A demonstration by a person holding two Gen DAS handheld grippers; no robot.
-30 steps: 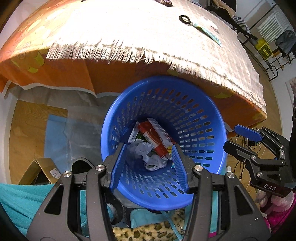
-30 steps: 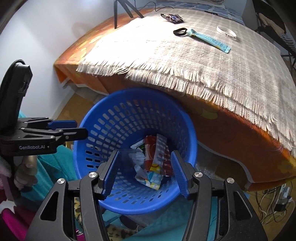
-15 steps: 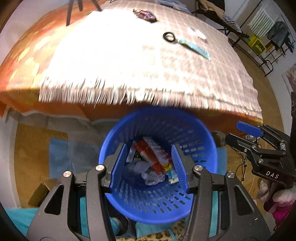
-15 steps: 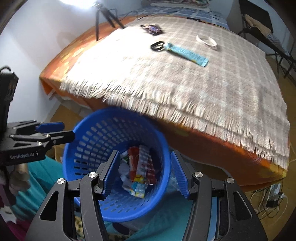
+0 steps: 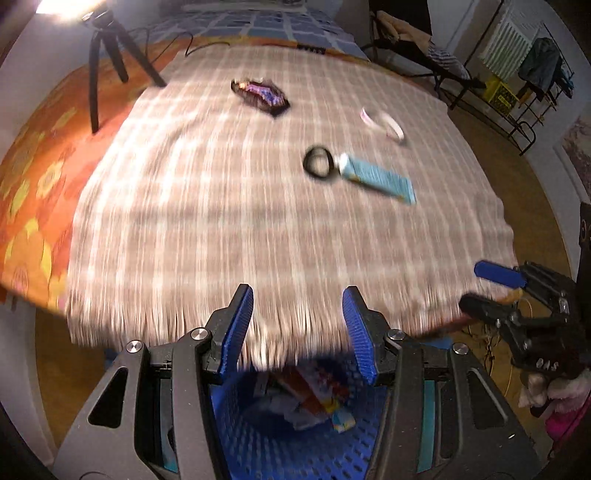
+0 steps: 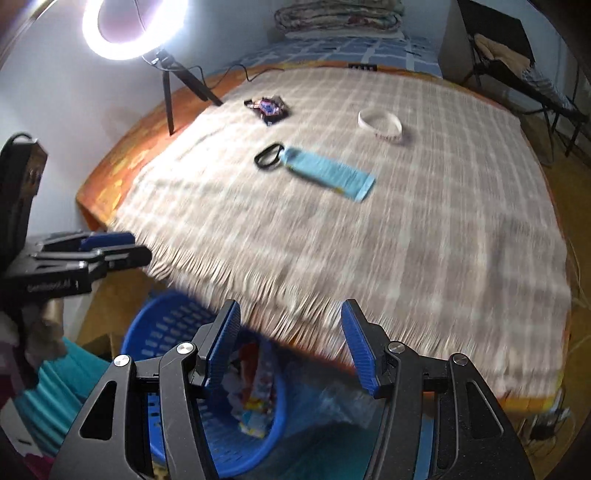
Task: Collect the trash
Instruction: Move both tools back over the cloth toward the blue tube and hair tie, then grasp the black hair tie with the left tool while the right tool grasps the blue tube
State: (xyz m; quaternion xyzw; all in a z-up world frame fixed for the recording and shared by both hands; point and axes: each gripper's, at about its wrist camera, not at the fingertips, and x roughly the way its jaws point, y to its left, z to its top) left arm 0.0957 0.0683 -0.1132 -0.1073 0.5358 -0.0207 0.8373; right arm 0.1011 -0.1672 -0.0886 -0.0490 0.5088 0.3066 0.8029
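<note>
A blue plastic basket point(image 5: 258, 443) point(image 6: 162, 332) stands on the floor under the table's near edge, with several crumpled wrappers point(image 5: 314, 398) point(image 6: 255, 387) in it. On the checked cloth lie a dark candy wrapper point(image 5: 260, 94) point(image 6: 267, 107) and a light blue wrapper point(image 5: 380, 179) point(image 6: 328, 173). My left gripper point(image 5: 297, 295) point(image 6: 138, 246) is open and empty, above the fringe and the basket. My right gripper point(image 6: 291, 310) point(image 5: 474, 286) is open and empty too, to the right of the left one.
A black ring point(image 5: 317, 162) touches the blue wrapper's end, and a white wristband point(image 5: 382, 123) lies farther back. A lit ring light point(image 6: 133, 29) on a tripod point(image 5: 107, 48) stands at the table's far left. Chairs and a rack stand beyond on the right.
Both grippers have risen from over the basket and tilted up toward the tabletop. The basket has slid to the bottom of both views. Jaws stay as wide as before.
</note>
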